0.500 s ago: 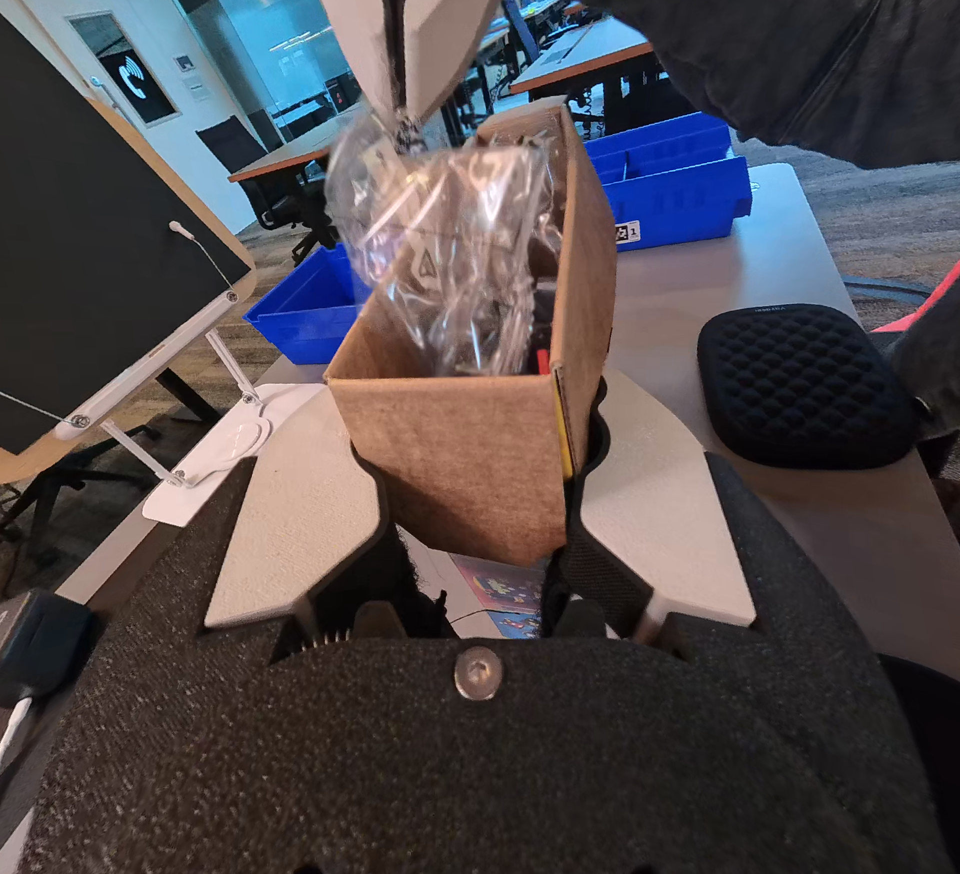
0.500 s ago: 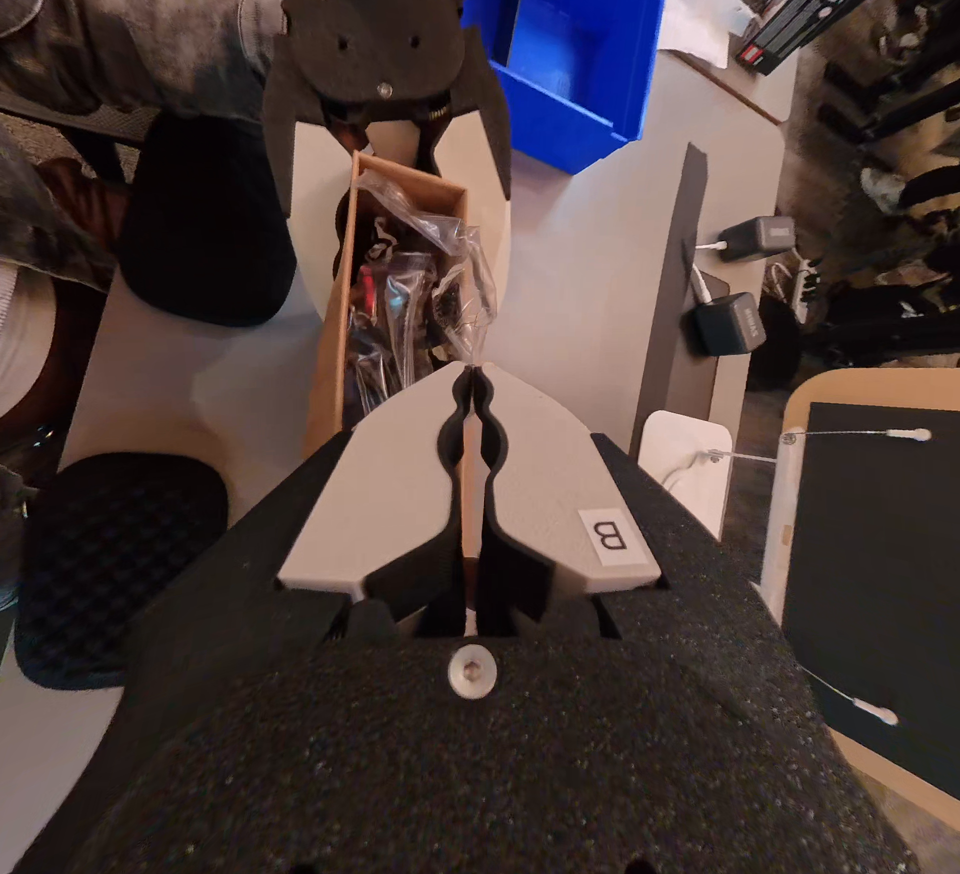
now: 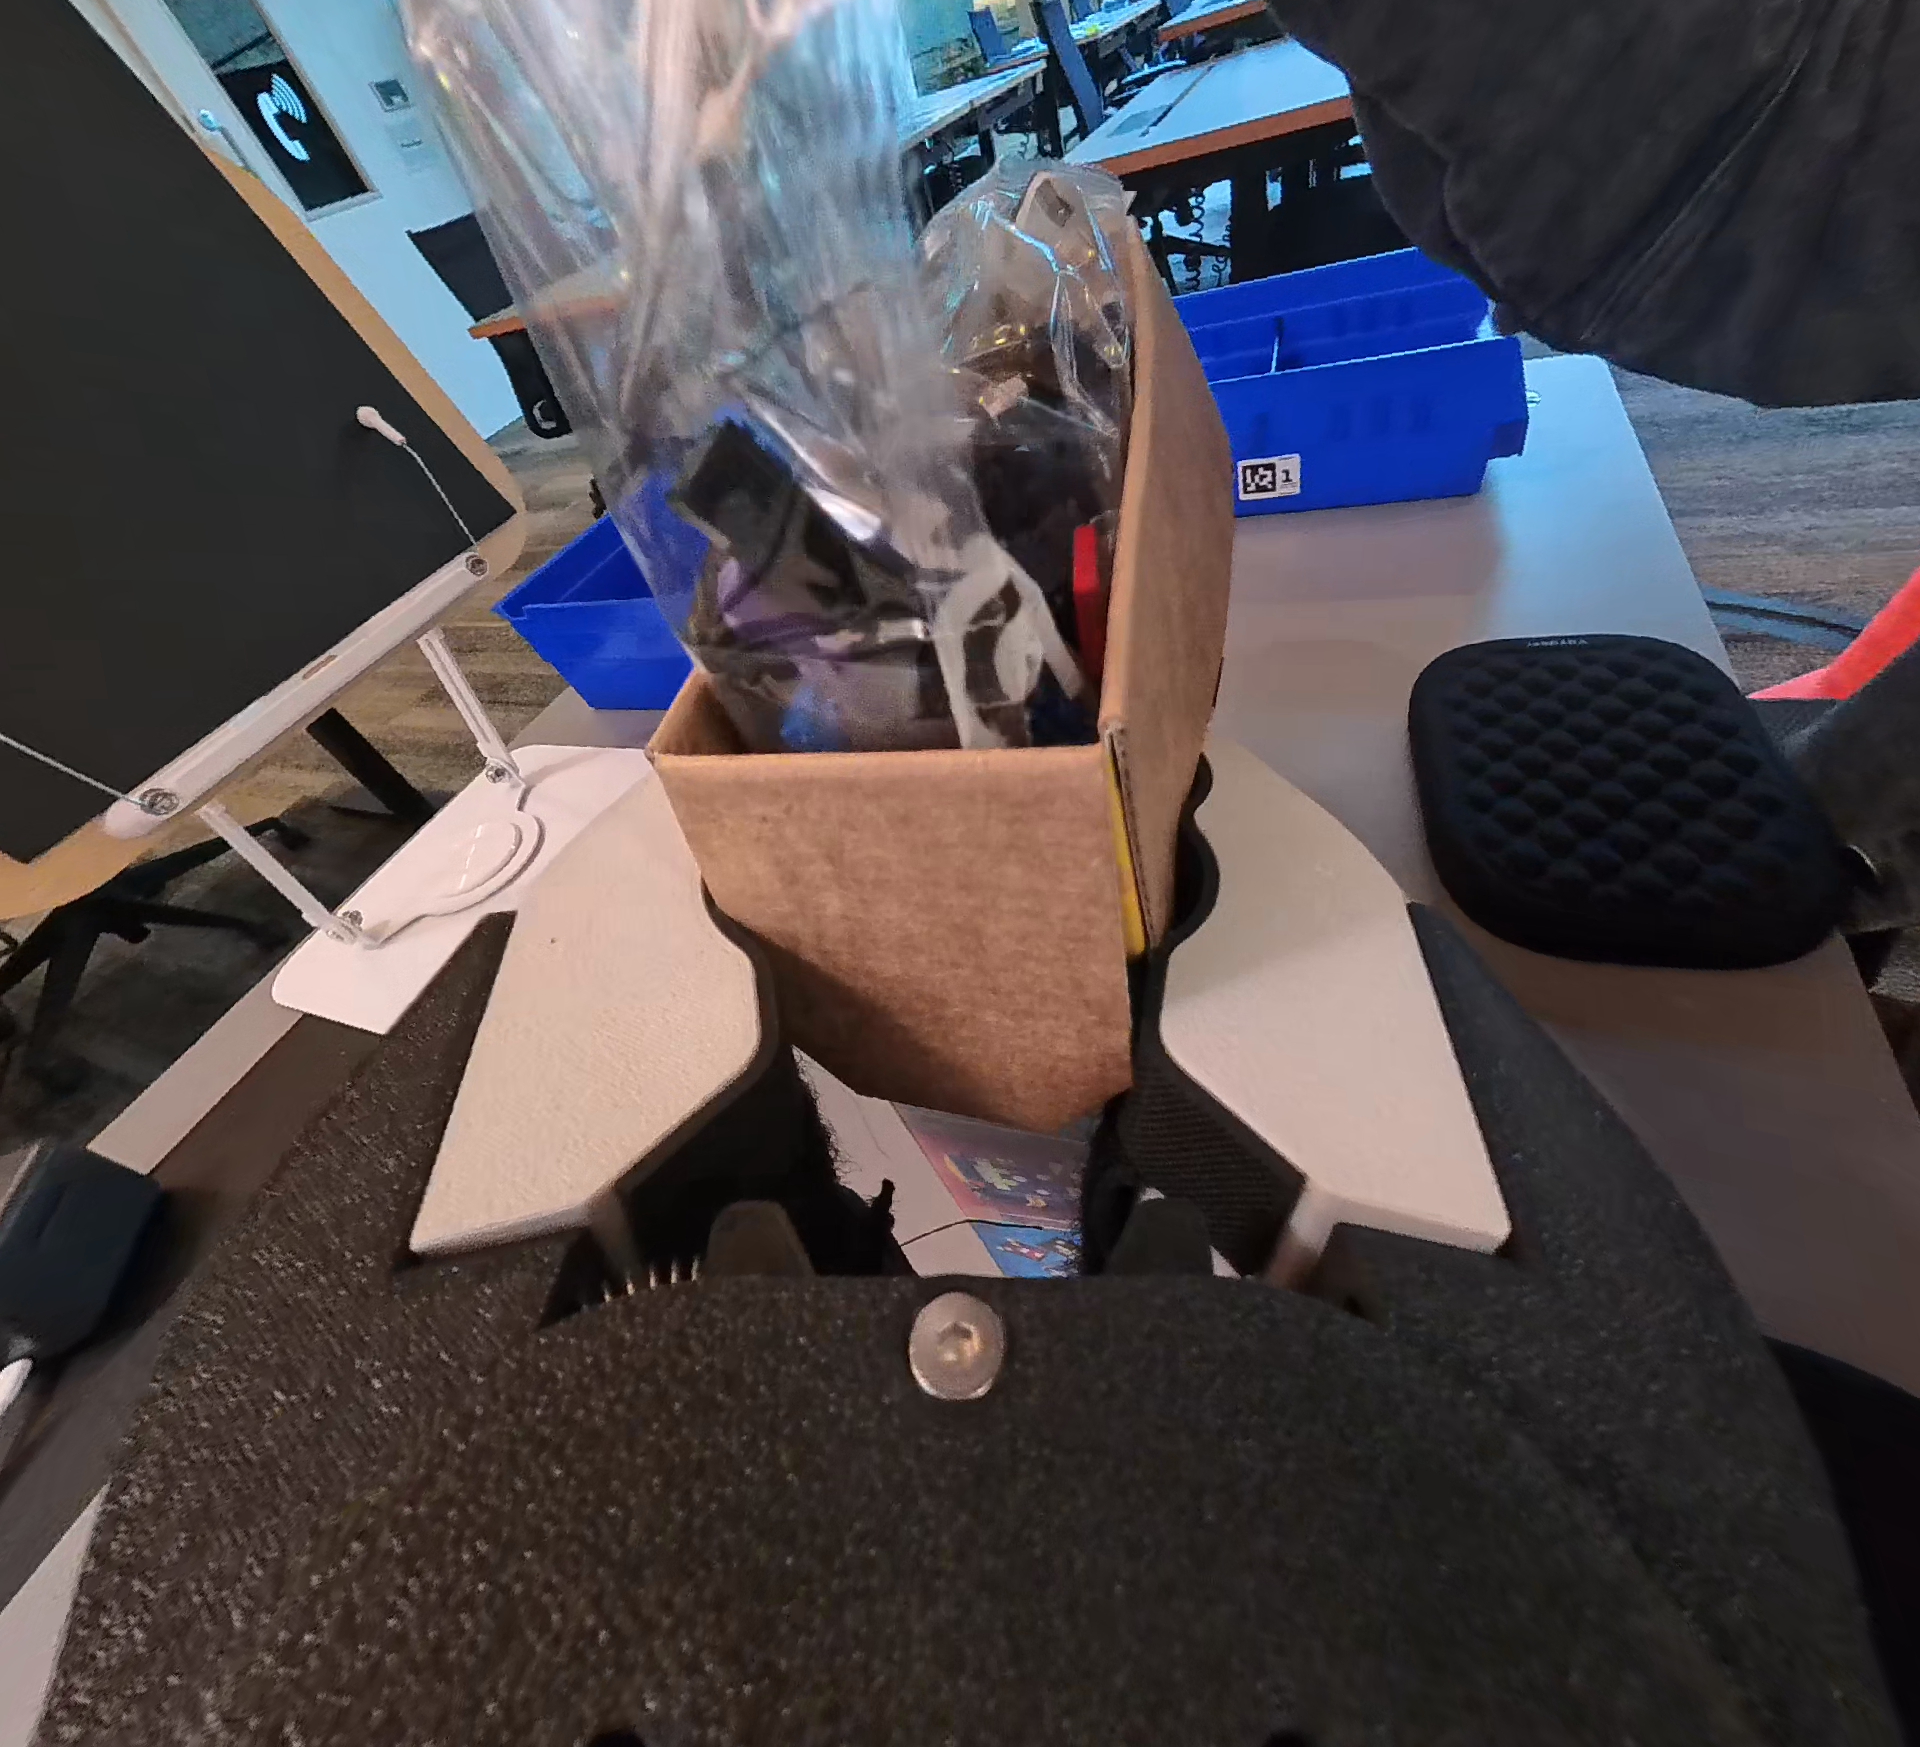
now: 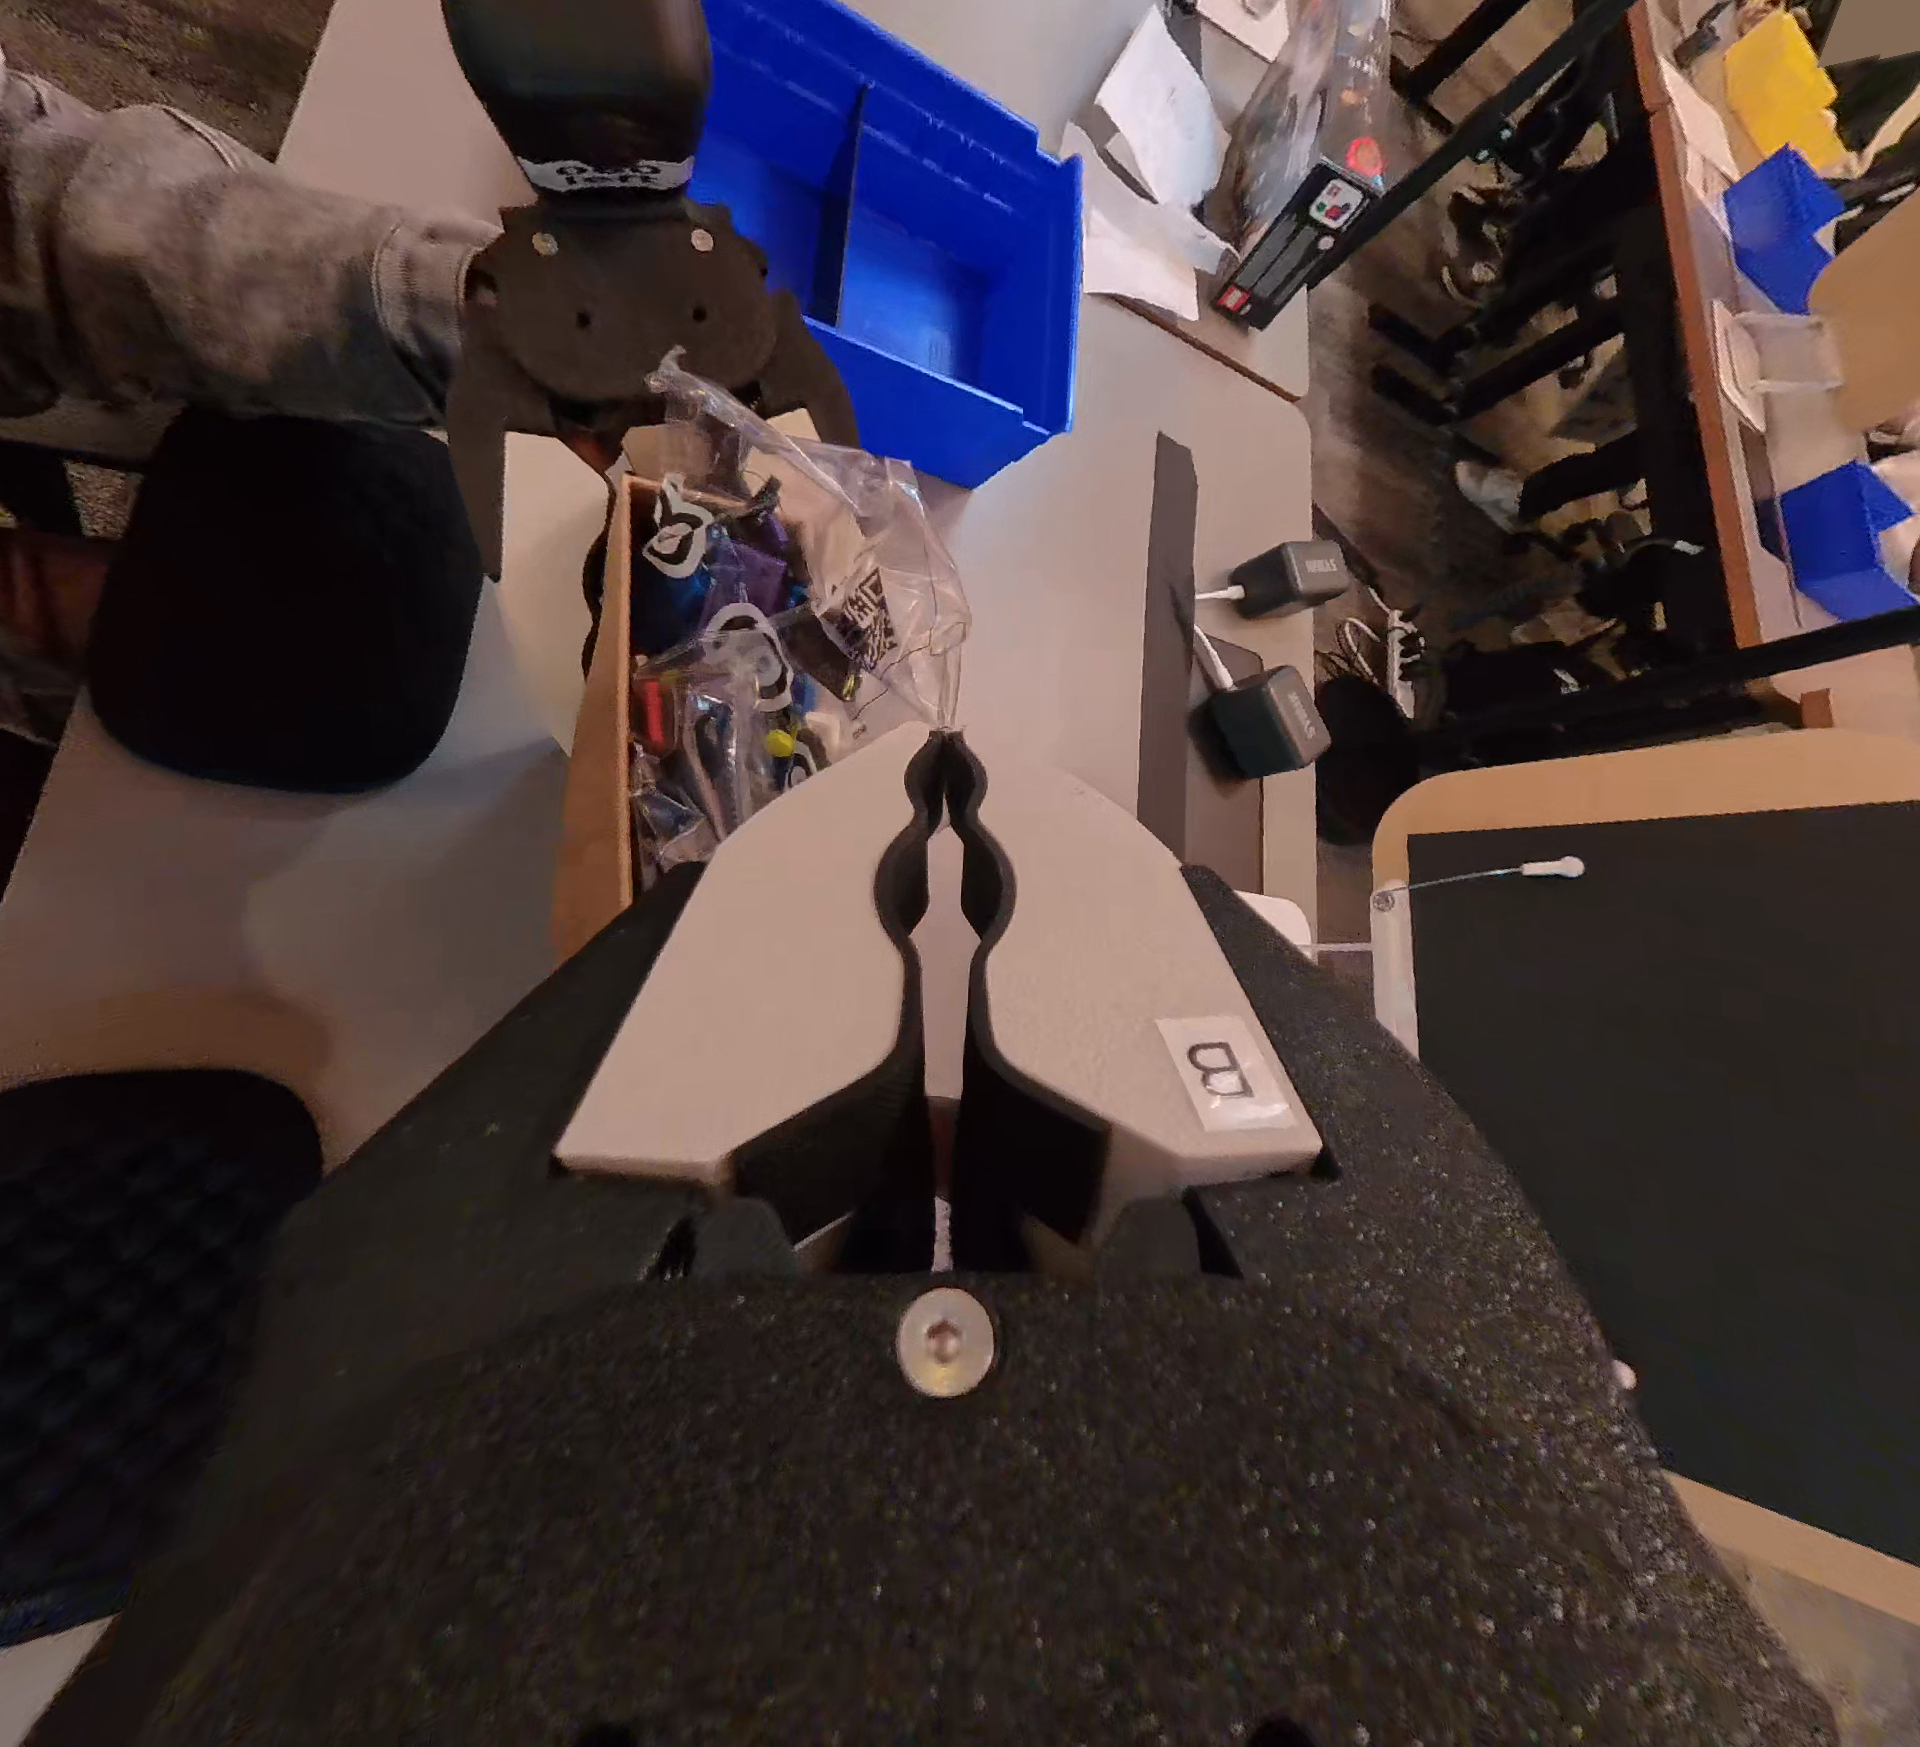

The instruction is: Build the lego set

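Blue bins (image 4: 883,222) beside cardboard box (image 3: 935,918)

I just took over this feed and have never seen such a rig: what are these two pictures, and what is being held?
A person holds two hand-held grippers, each with a camera looking along its fingers. In the left wrist view, the left gripper clamps a brown cardboard box standing on a pale table. In the right wrist view, looking down, the right gripper is shut on the corner of a clear plastic bag of small colourful parts, which hangs partly inside the box. Nearby lie a blue bin and a black cushion.
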